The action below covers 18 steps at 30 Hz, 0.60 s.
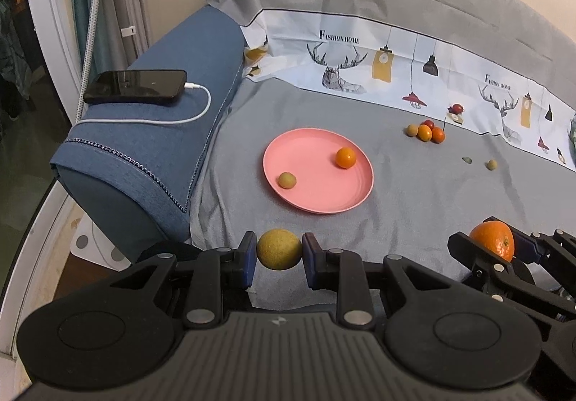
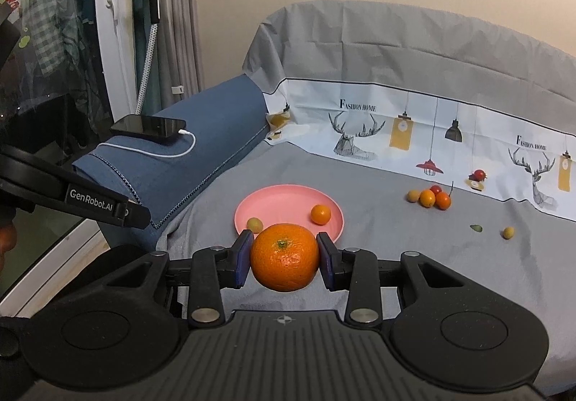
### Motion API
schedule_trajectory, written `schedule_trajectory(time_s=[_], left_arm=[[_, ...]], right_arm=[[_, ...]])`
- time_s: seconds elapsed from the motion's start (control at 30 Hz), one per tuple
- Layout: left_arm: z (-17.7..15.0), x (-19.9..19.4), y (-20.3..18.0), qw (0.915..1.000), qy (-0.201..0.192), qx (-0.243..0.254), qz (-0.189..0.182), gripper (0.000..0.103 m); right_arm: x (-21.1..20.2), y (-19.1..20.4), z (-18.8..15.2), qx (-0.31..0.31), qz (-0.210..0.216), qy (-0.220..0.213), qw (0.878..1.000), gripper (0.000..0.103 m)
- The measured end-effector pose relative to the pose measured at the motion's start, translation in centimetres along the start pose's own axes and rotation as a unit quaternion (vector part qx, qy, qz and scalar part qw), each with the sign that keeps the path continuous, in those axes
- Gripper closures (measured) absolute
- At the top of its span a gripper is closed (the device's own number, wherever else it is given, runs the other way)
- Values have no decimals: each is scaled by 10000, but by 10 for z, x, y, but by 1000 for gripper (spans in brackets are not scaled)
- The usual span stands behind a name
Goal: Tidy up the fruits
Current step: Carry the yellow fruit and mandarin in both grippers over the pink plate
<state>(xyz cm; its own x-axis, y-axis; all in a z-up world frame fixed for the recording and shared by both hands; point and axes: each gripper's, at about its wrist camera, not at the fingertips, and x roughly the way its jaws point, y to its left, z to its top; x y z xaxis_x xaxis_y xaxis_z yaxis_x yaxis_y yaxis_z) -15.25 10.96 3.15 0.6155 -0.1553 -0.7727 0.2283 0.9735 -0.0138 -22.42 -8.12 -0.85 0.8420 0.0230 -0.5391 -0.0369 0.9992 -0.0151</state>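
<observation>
Both grippers are loaded and short of the pink plate (image 1: 345,201), so the step in hand looks like carrying fruit over to it. The left gripper (image 1: 279,251) has its jaws clamped on a small yellow-green fruit (image 1: 279,249), pads pressing it from either side; the right gripper (image 2: 284,258) is closed on a larger mandarin (image 2: 284,257), stem end facing the camera. Each fruit hangs above the grey sheet (image 1: 414,192), on the near side of the plate. The plate already holds a small orange fruit (image 1: 346,157) and a small greenish fruit (image 1: 287,180), well apart from each other. More fruit waits further back: a cluster of small fruits (image 1: 426,132) near the printed border, a red one (image 1: 457,108) against it, and a lone small one (image 1: 491,164) off to the right. Next, I judge, each gripper must reach over the rim, drop low above a bare patch, and open gently, since round fruit rolls easily on the plate
</observation>
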Motion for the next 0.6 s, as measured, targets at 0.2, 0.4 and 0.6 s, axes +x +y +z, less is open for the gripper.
schedule_trajectory(time_s=[0.2, 0.4, 0.6], left_arm=[[4, 8, 3, 10000, 41, -26, 16, 73], [8, 15, 4, 10000, 52, 2, 2, 73], [14, 29, 9, 9998, 173, -52, -36, 73]], right_arm=[[7, 1, -1, 13, -27, 100, 9999, 64], [16, 1, -1, 21, -50, 229, 9997, 64], [28, -1, 0, 48, -113, 364, 9993, 64]])
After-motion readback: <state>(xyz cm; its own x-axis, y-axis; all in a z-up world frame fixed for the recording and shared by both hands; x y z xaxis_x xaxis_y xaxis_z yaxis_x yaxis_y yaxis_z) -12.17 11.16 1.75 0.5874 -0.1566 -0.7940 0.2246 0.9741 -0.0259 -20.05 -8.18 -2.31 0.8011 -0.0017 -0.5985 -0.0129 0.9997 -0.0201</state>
